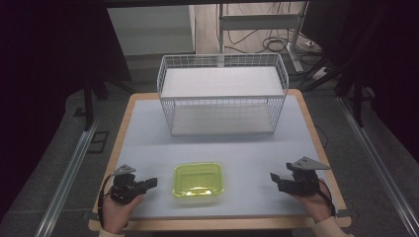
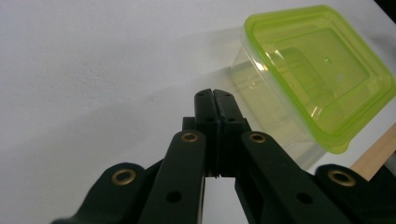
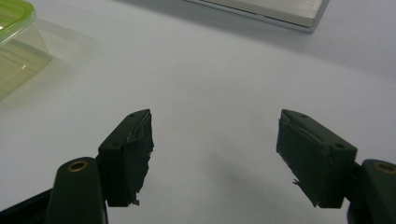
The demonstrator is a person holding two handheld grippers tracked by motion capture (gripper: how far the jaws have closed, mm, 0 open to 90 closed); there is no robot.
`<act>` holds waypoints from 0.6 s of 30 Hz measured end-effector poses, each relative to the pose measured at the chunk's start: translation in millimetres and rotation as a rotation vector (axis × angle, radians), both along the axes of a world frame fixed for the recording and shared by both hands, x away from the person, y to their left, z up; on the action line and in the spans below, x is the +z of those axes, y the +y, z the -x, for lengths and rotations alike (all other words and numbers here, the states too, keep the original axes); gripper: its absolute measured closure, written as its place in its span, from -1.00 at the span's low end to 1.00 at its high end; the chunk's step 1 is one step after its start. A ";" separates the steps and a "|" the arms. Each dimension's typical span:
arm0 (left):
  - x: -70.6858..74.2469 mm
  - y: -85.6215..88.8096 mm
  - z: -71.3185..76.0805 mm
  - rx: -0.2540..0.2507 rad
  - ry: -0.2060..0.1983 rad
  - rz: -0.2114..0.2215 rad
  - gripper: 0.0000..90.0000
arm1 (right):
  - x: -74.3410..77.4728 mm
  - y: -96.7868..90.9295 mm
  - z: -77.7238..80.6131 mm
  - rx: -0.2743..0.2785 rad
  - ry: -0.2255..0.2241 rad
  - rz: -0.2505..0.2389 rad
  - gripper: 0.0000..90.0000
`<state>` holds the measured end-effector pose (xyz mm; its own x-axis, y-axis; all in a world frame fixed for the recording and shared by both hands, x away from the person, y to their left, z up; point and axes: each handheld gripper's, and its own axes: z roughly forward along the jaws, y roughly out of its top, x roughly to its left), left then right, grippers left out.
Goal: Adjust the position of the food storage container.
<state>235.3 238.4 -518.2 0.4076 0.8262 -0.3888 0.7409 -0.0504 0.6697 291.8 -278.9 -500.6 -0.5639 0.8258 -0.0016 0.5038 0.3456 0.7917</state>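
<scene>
— While both hands rest on the matte pale table [image 1: 148, 148], what do you see?

— I see 1 clear rectangular plastic container [image 1: 198, 180] with a glossy lime-green lid, between my grippers near the front edge. Left gripper [image 1: 150, 183]: jaws pressed together, empty. Right gripper [image 1: 274, 177]: jaws wide, empty. White wire basket [image 1: 222, 94] behind.

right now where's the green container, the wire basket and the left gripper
green container [image 1: 197, 180]: high view, on the middle of its lid
wire basket [image 1: 222, 104]: high view, on its front wire wall
left gripper [image 2: 215, 95]: left gripper view, at the tips of its closed jaws
</scene>
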 end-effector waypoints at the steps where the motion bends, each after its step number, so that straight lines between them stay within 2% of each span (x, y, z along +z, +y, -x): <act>1: -1.0 -1.2 -0.6 -0.008 0.006 -0.002 1.00 | -0.1 0.1 -0.1 -0.001 0.001 0.001 -0.39; 4: -3.6 -7.2 -2.1 -0.030 0.026 -0.022 1.00 | -0.4 0.4 0.0 -0.002 0.004 0.002 -0.40; 6: -5.1 -10.0 -2.6 -0.042 0.035 -0.013 1.00 | -0.4 0.5 0.1 -0.002 0.005 0.002 -0.40; 10: -5.4 -13.0 -2.6 -0.056 0.038 -0.004 1.00 | -0.4 1.0 0.3 -0.004 0.005 0.000 -0.41; 18: -8.2 -24.4 -6.0 -0.087 0.047 -0.021 1.00 | -0.4 1.0 -0.1 -0.006 0.006 -0.002 -0.42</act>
<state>241.3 214.0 -526.3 0.4595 0.7967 -0.3925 0.7640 -0.1292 0.6321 291.9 -277.9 -501.0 -0.5591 0.8291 0.0030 0.5102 0.3412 0.7895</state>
